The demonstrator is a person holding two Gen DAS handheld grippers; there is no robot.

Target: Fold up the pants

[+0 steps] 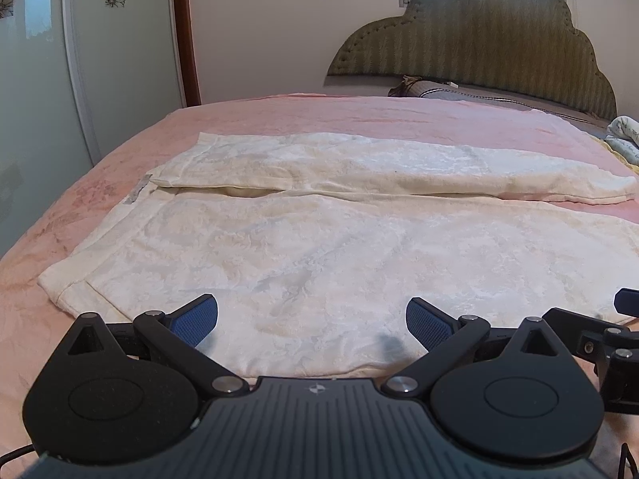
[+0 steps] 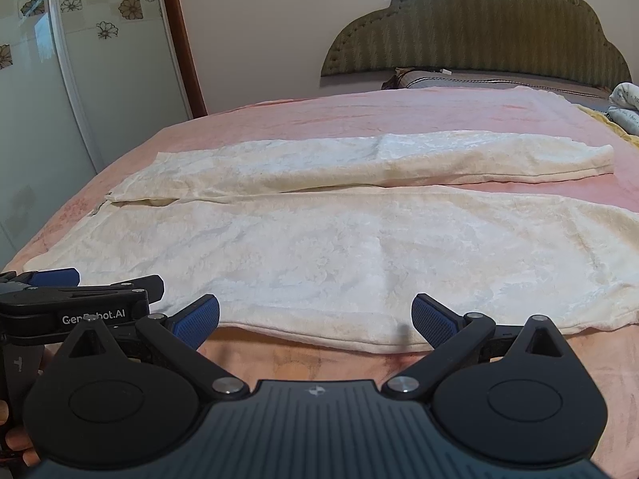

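Cream white pants (image 1: pixel 303 247) lie flat on a pink bed cover (image 1: pixel 319 115), waistband at the left, both legs running right. They also show in the right wrist view (image 2: pixel 339 239). My left gripper (image 1: pixel 311 321) is open and empty, its blue pads (image 1: pixel 199 319) just above the near leg's front edge. My right gripper (image 2: pixel 315 321) is open and empty, hovering at the near hem edge, to the right of the left one. The left gripper shows from the side in the right wrist view (image 2: pixel 56 279). Part of the right gripper shows at the left wrist view's right edge (image 1: pixel 611 331).
A green padded headboard (image 1: pixel 479 44) and pillows (image 1: pixel 451 92) stand at the far right end of the bed. A wardrobe with flowered doors (image 1: pixel 60 60) stands at the left. Crumpled bedding (image 2: pixel 627 107) lies at the far right.
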